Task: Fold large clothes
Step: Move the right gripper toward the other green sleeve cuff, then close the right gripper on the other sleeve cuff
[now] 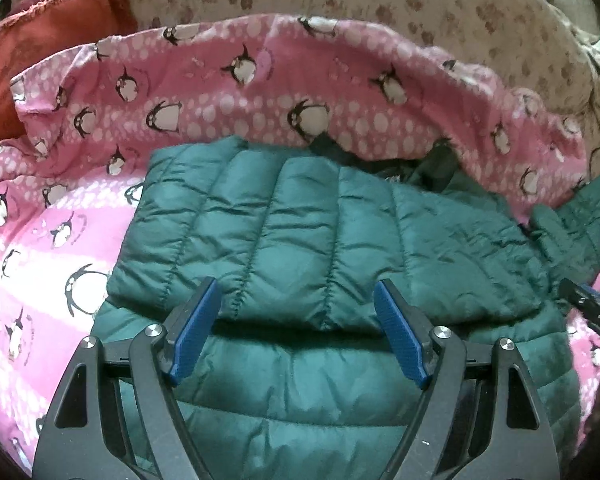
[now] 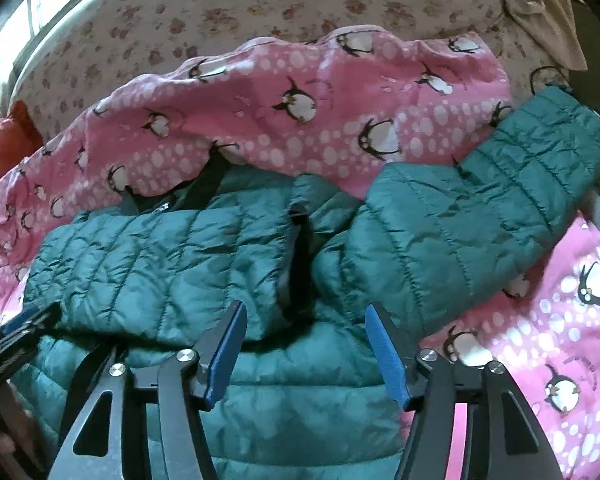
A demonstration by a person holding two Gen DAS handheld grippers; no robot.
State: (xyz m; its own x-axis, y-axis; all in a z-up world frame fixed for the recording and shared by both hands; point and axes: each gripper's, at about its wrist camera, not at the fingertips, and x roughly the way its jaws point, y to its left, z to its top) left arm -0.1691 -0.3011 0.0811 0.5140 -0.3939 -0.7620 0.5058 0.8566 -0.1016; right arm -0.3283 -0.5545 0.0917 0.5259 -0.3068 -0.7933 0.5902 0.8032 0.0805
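We look down along both grippers at a green quilted jacket point(image 1: 300, 216) lying on a pink sheet point(image 1: 228, 92) printed with penguins and white dots. The sheet covers a bed, and past its far edge lies a cream cover point(image 1: 380, 4) with a brownish flower print. A rust-red cloth point(image 1: 28, 52) sits bunched at the far left, touching the pink sheet.

The jacket's one side is folded over its body, so in the left view a doubled panel lies across the lower layer, its fold edge running just ahead of the blue pads. In the right view a sleeve point(image 2: 500, 196) reaches out to the upper right over the pink sheet, with its cuff near the sheet's far edge. A dark gap shows between the sleeve and the folded panel, and dark lining shows at the collar point(image 2: 204, 188), up against a raised ridge of the sheet.

Our left gripper point(image 1: 298, 304) hangs over the jacket with its jaws wide apart and nothing between the pads. Our right gripper point(image 2: 304, 320) hangs over the jacket near the base of the sleeve, its jaws also apart and holding nothing. Each gripper's tip shows at the edge of the other's view, so the two are side by side above the near part of the jacket.
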